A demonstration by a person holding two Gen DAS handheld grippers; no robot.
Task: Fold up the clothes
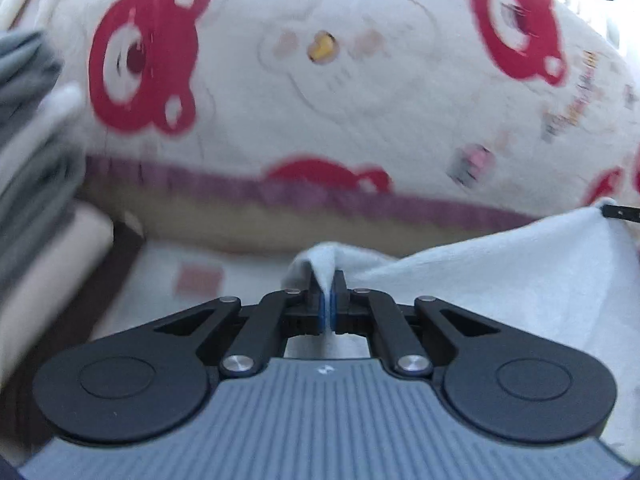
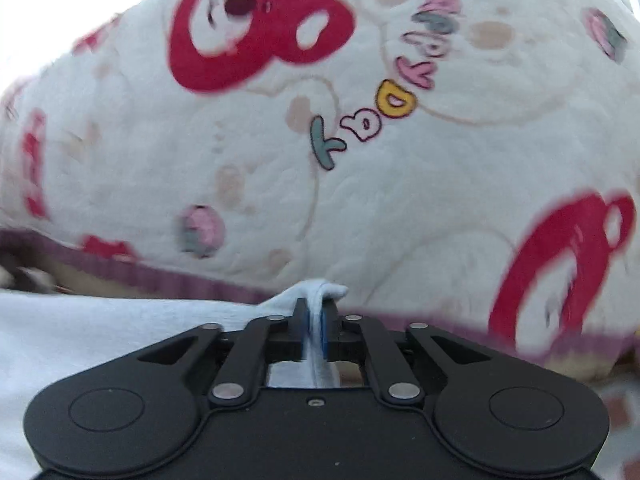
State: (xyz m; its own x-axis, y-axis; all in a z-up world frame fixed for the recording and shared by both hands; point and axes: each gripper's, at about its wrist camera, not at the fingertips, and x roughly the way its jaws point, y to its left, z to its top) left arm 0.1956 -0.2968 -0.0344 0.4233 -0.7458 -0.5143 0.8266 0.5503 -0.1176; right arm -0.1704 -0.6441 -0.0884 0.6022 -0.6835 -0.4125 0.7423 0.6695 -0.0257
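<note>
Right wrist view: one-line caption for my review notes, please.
Right gripper pinches a bunched edge of the pale blue cloth above a white bear-print blanket.

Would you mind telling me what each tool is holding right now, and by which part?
Both hold the same pale blue cloth: the left tool pinches a bunched edge, and the right tool pinches another bunched edge or corner.

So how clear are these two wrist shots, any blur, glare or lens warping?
Left wrist view: the bear-print blanket and grey fabric are motion-smeared, while the left gripper pinching the white cloth stays sharp. Right wrist view: blanket edges smear, the top-left corner blows out white, the right gripper is crisp. Both bulge with fisheye curvature.
</note>
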